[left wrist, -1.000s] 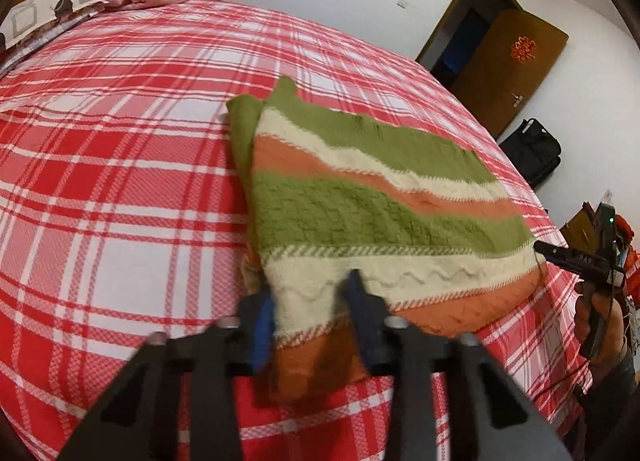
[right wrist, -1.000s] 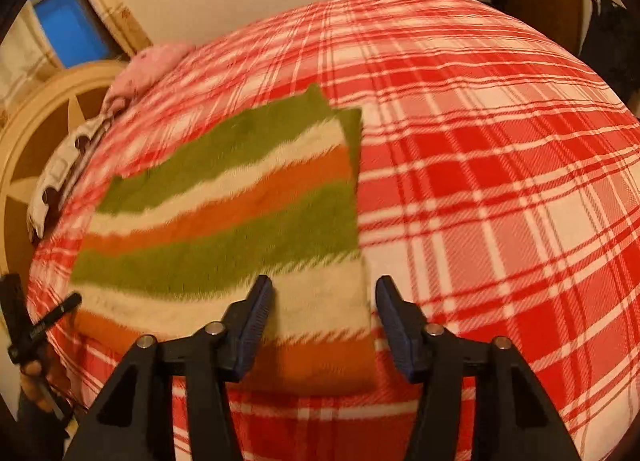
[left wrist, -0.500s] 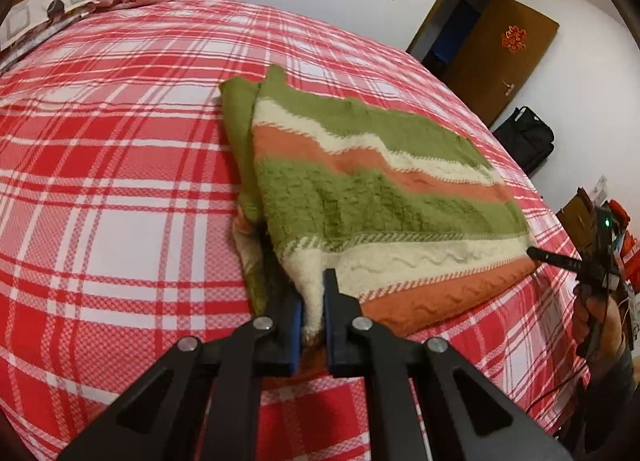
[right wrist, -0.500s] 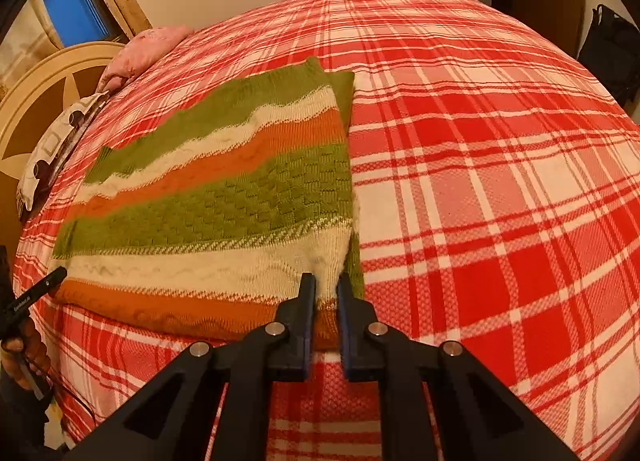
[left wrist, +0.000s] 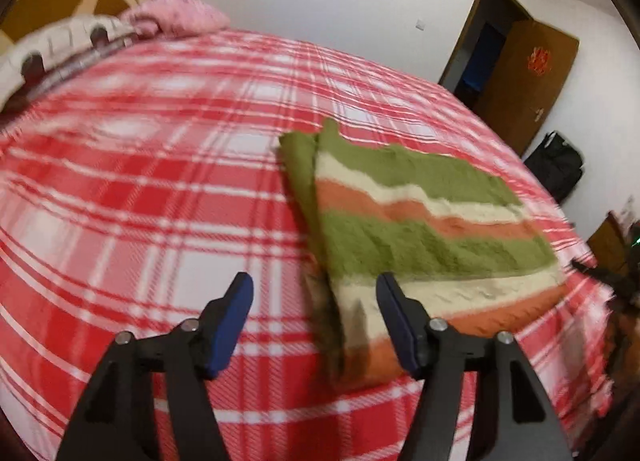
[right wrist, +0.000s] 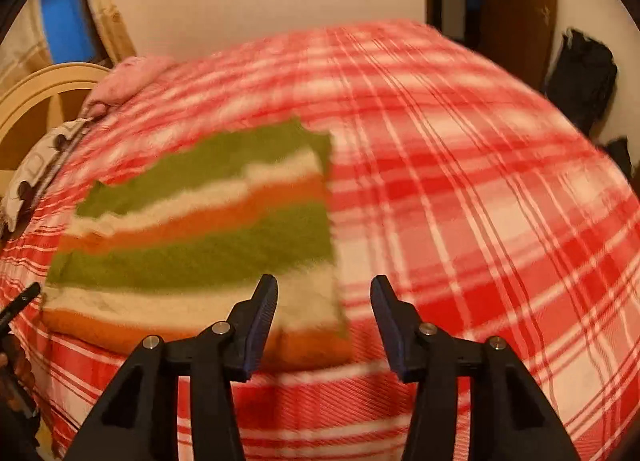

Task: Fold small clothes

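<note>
A knitted garment (left wrist: 420,237) striped green, cream and orange lies folded flat on the red plaid bed (left wrist: 160,189). My left gripper (left wrist: 314,293) hovers just above its near left corner, jaws opening, pads clear of the cloth. In the right wrist view the same garment (right wrist: 208,237) lies to the left and ahead. My right gripper (right wrist: 324,293) hangs over its near right corner, jaws opening, nothing pressed between them. Both views are blurred by motion.
A pink pillow (left wrist: 176,17) and a patterned cushion (left wrist: 60,45) sit at the headboard end. A brown door (left wrist: 528,81) and a black bag (left wrist: 556,165) stand beyond the bed. The other gripper's tip (right wrist: 16,305) shows at the left edge.
Both grippers shut on the garment's near edge half a second ago, then let go, opened and drew back and up. The garment now lies flat.
</note>
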